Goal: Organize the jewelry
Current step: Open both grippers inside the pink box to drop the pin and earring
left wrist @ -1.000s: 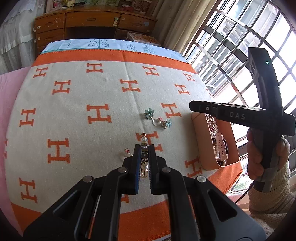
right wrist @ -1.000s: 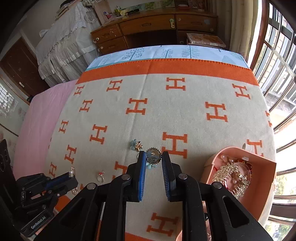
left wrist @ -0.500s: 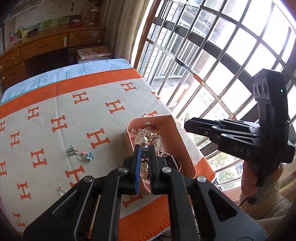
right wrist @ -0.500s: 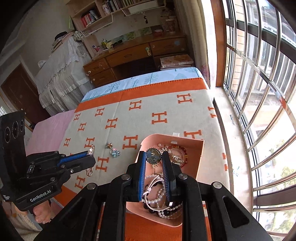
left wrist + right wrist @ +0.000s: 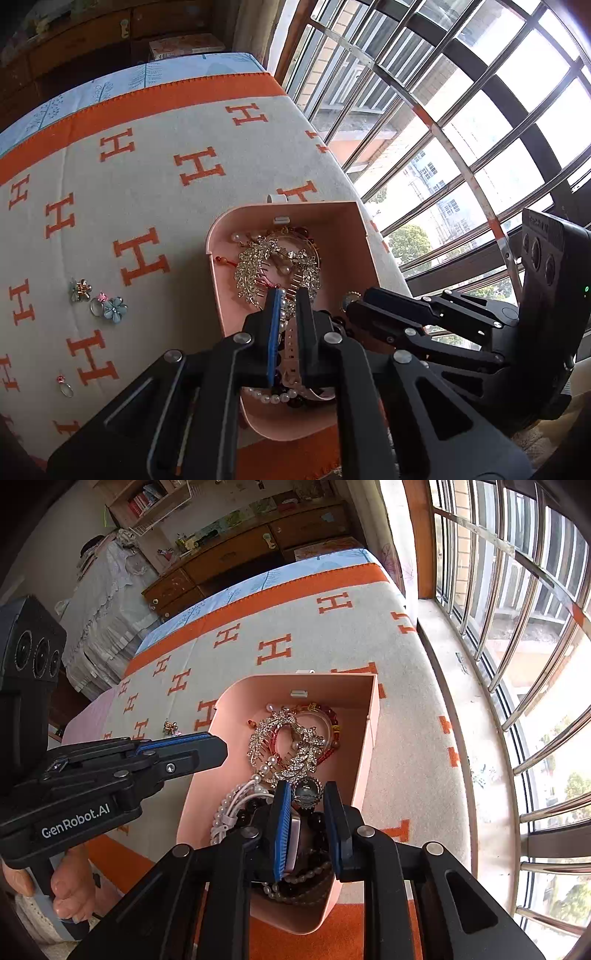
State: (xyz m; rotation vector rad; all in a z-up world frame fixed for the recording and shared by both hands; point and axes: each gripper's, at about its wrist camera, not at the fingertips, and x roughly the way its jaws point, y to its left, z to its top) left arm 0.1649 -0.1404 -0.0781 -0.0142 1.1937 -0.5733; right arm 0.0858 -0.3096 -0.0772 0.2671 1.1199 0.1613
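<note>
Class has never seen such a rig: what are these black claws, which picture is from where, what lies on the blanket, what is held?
A person holds two two-finger claws; a camera on each looks forward along it. One picture comes from the left claw, one from the right claw. Both are over a pink box of jewelry, including a rhinestone hair comb, on an H-patterned blanket. Flower pieces and a ring lie loose. The left claw pinches a beaded earring. The right claw's jaws have just been opening, a round pendant between them.
</note>
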